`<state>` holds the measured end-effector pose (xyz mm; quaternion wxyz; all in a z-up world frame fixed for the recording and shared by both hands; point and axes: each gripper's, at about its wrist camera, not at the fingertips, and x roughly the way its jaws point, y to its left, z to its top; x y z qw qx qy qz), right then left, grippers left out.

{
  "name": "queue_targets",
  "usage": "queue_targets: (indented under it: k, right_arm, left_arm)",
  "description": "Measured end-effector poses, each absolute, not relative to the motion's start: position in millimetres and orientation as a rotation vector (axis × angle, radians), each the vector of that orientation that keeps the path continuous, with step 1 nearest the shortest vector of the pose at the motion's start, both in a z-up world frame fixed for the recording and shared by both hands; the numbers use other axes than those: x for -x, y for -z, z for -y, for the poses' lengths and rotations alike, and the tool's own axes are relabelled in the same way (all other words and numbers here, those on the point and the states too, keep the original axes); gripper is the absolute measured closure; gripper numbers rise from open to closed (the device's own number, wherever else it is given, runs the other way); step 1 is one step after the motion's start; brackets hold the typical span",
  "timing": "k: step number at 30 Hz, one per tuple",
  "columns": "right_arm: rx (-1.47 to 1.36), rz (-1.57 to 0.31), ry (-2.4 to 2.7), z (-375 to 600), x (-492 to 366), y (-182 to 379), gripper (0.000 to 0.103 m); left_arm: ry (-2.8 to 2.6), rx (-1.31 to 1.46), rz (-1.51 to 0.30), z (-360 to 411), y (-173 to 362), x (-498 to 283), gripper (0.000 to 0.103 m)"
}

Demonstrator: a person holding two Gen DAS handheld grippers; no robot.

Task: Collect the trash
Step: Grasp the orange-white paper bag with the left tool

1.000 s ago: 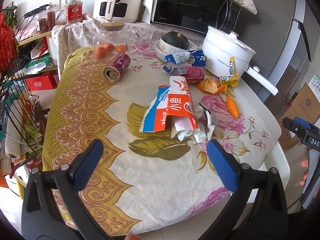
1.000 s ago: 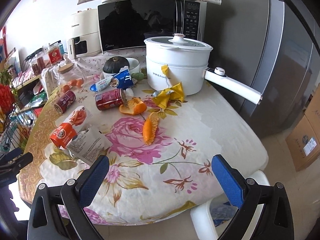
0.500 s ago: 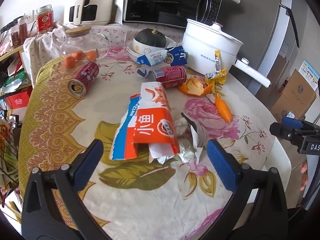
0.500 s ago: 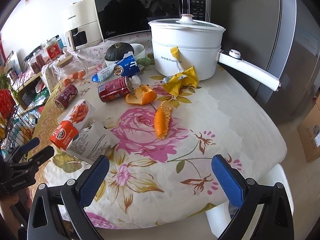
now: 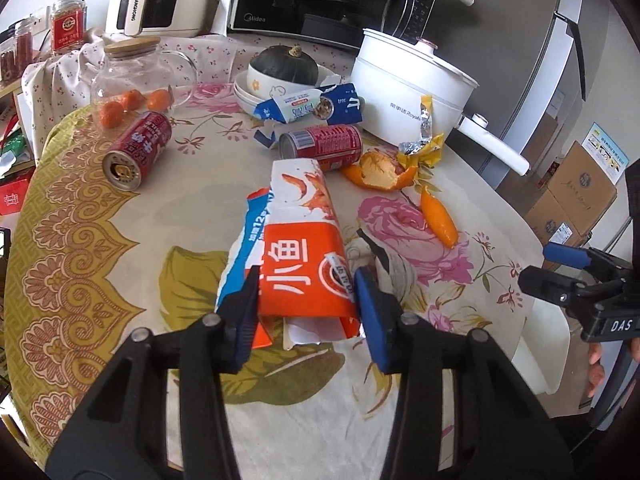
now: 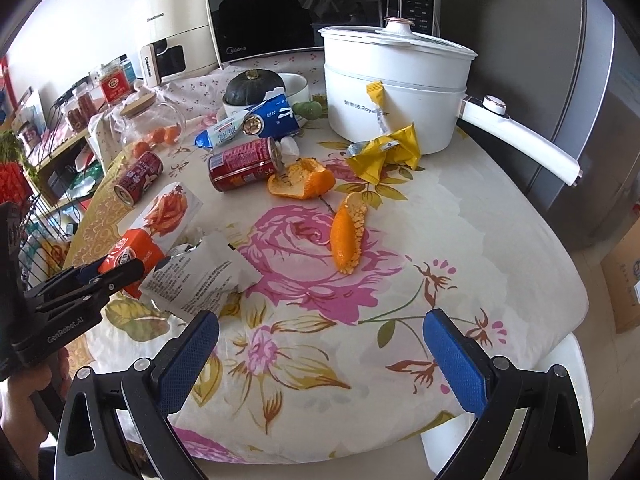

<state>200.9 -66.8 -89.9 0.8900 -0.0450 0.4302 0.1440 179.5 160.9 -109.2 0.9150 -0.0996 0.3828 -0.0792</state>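
An orange, white and blue snack box lies mid-table on the floral tablecloth. My left gripper is closing on its near end, with both blue pads touching the box's sides; the right wrist view shows this gripper at the left. A crumpled white wrapper lies against the box. Two red cans, orange peels, a yellow wrapper and a torn blue carton lie further back. My right gripper hovers open over the near right of the table, holding nothing.
A white pot with a long handle stands at the back right, before a microwave. A glass jar of small oranges and a bowl with a dark squash stand behind. A white seat stands beside the table's right edge.
My left gripper came forward and down over the snack box, and its jaws narrowed from wide open onto the box's sides. The right gripper drew closer to the table.
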Motion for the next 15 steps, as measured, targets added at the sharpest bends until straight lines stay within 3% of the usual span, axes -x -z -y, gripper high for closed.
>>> queue_targets:
  k: [15]
  right_arm:
    - [0.022,-0.924,-0.522,-15.5,-201.8,129.1,0.0]
  left_arm:
    - [0.076,0.265,-0.703,-208.2,88.6,-107.8,0.06]
